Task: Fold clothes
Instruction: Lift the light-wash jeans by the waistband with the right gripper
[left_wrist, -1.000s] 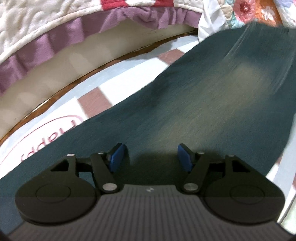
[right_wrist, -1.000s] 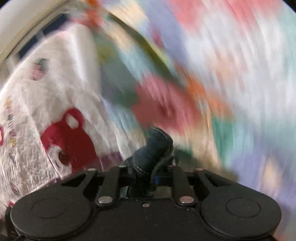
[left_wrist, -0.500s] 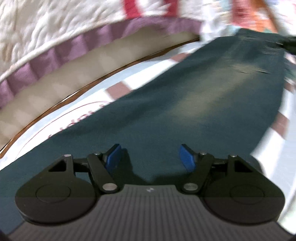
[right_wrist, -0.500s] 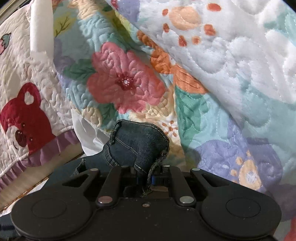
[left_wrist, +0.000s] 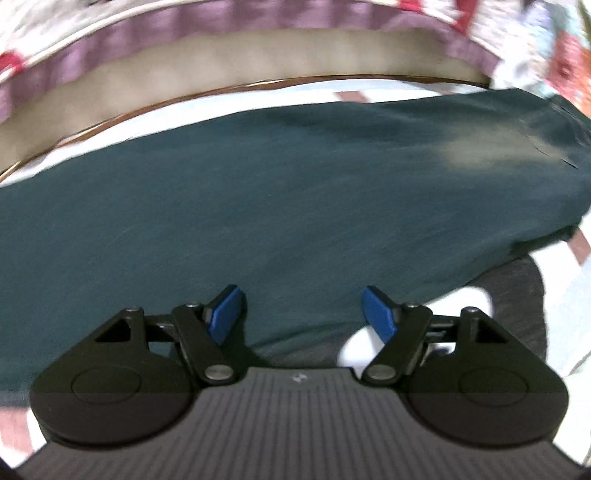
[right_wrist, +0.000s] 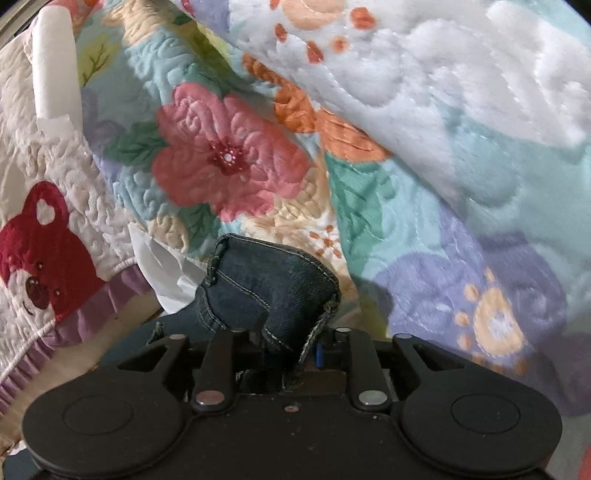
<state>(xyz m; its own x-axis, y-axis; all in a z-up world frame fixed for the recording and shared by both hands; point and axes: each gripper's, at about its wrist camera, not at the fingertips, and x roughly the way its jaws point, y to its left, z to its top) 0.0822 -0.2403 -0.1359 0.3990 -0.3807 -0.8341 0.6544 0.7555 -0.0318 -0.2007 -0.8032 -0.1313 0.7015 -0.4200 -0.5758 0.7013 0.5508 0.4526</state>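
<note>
- Jeans (left_wrist: 280, 192) of dark blue denim lie spread flat across the middle of the left wrist view, reaching from the left edge to the upper right, with a faded pale patch toward the right.
- They rest on a light cloth (left_wrist: 317, 90) with reddish-brown squares, seen as a strip along their upper edge and again at the right edge of the frame.
- A grey garment (left_wrist: 517, 288) shows from under the jeans at the lower right of that view.
- Above, a white quilt with a purple ruffle (left_wrist: 229, 26) runs across the top of the frame, blurred.
- The left gripper (left_wrist: 300, 312) sits at the bottom centre with its blue pads (left_wrist: 225, 314) wide apart and still spreading; nothing is between them, only the jeans surface beyond.
- In the right wrist view, a bunched hem of the jeans (right_wrist: 273, 288) stands up at lower centre, coming out of the right gripper (right_wrist: 291, 350).
- Its jaws are opening with the denim fold still between them; whether the pads still press the fabric cannot be told, as the cloth hides them.
- Behind the fold a flowered quilt (right_wrist: 229, 158) fills most of the frame.
- At the left edge lies the white quilt with a red bear (right_wrist: 33, 258).
</note>
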